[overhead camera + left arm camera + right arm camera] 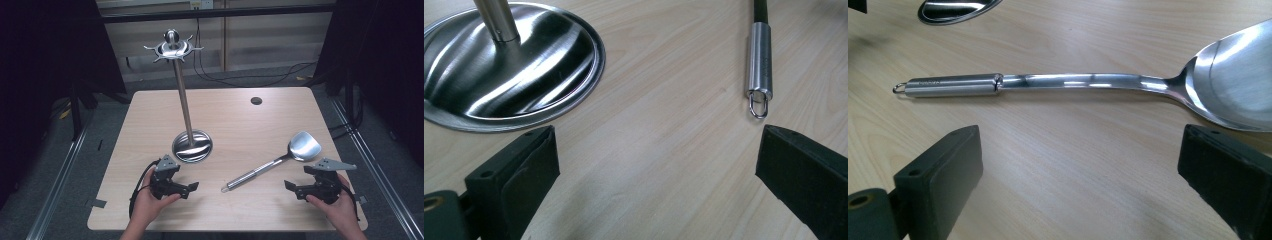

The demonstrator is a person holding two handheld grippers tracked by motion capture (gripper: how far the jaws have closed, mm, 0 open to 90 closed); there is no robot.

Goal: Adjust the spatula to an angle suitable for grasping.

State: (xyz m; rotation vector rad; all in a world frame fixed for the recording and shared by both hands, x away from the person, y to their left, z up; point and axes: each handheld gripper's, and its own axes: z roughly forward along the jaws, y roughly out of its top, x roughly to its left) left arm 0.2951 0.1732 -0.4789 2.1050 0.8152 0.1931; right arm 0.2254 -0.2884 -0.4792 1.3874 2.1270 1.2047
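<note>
Presently on the light wooden desk [280, 120]: one steel spatula [280, 161], one utensil stand [184, 95], two hand-held tongs.

Item 1, spatula. Lies flat on the right half of the desk, set diagonally. Its broad polished blade [305, 146] points toward the far right; its tubular handle [953, 85] runs toward the near middle and ends in a small wire hanging loop [757, 106]. It sits between the two tongs, touched by neither.

Item 2, utensil stand. Upright, left of centre. Round domed steel base [509, 60], slim pole, and a ring of hooks at the top [172, 48]. The hooks are bare. The base lies just beyond the left tongs and well apart from the spatula blade.

Item 3, left tongs [192, 187]. Held in the person's left hand [150, 202] at the near left edge, low over the desk. Jaws spread wide, gripping nothing; in the left gripper view the spatula's loop lies just ahead of the right-hand jaw.

Item 4, right tongs [290, 186]. Held in the person's right hand [340, 207] at the near right edge. Jaws spread wide, gripping nothing; in the right gripper view the spatula lies crosswise just beyond them, the blade near the right-hand jaw.

Item 5, round cable hole [256, 100] in the far right part of the desk.
</note>
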